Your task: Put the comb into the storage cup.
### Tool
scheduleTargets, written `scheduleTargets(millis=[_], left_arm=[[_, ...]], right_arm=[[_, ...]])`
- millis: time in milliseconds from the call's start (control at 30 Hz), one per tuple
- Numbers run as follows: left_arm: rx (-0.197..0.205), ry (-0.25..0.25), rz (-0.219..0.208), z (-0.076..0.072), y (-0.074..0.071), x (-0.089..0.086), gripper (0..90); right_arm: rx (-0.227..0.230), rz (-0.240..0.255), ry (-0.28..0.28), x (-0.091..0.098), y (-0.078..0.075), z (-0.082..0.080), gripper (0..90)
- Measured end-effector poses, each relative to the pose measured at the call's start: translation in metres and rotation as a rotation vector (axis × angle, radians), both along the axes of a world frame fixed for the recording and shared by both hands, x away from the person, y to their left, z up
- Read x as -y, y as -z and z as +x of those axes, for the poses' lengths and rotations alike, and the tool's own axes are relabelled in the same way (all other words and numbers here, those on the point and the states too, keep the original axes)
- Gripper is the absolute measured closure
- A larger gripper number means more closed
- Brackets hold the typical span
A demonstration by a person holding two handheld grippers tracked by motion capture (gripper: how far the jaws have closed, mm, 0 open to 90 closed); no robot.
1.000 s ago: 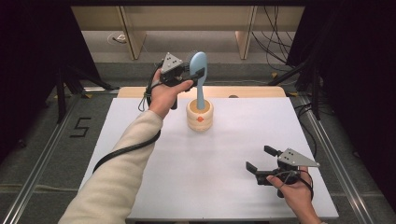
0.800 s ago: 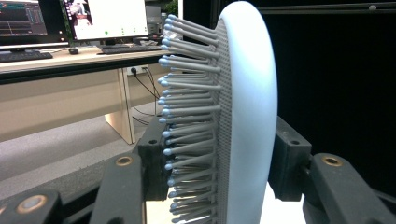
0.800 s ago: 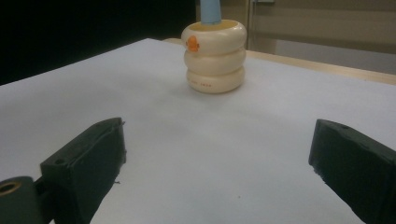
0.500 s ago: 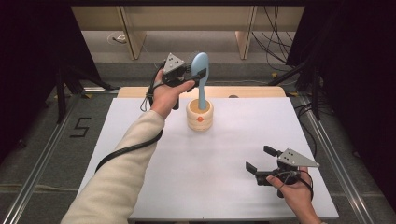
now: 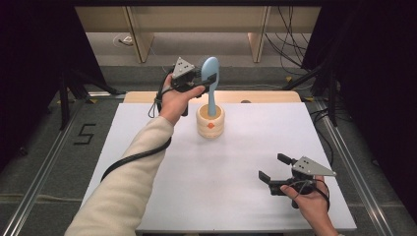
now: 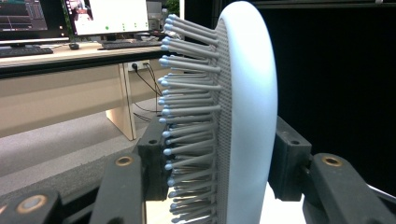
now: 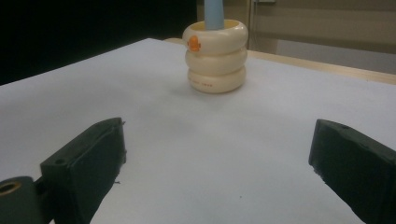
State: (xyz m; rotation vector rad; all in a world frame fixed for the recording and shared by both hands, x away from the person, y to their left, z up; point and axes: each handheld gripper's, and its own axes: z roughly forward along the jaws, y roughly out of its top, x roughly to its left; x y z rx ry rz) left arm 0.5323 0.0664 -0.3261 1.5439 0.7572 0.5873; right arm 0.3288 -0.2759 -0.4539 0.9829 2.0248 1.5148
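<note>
A light blue hairbrush (image 5: 211, 78) stands upright with its handle in a cream ribbed cup (image 5: 210, 121) at the back middle of the white table. My left gripper (image 5: 209, 80) is shut on the brush's head; in the left gripper view its black pads (image 6: 152, 158) press the bristle side and the smooth back of the hairbrush (image 6: 243, 116). My right gripper (image 5: 273, 167) rests low near the front right corner, jaws wide open with nothing between them. The right gripper view looks across the table at the cup (image 7: 216, 56) and the brush handle (image 7: 214, 13).
The white table (image 5: 147, 147) has a wooden strip (image 5: 265, 96) along its back edge. Dark stands and cables (image 5: 295, 44) lie behind it, metal rails run along both sides, and a floor mark "5" (image 5: 84, 133) is at the left. A desk with monitors (image 6: 70, 18) shows far off.
</note>
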Motion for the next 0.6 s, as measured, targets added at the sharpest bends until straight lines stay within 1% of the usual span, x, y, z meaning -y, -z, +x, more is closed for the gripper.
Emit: scheduleTargets(millis=[133, 600], left_arm=[[-0.005, 0.0, 0.005, 0.0005, 0.0023, 0.0004, 49.5], [-0.02, -0.008, 0.005, 0.0038, 0.0089, 0.0003, 49.5]], right_arm=[[-0.007, -0.002, 0.001, 0.0002, 0.0001, -0.0001, 4.9], [-0.002, -0.002, 0.001, 0.0002, 0.0, -0.0001, 4.9]])
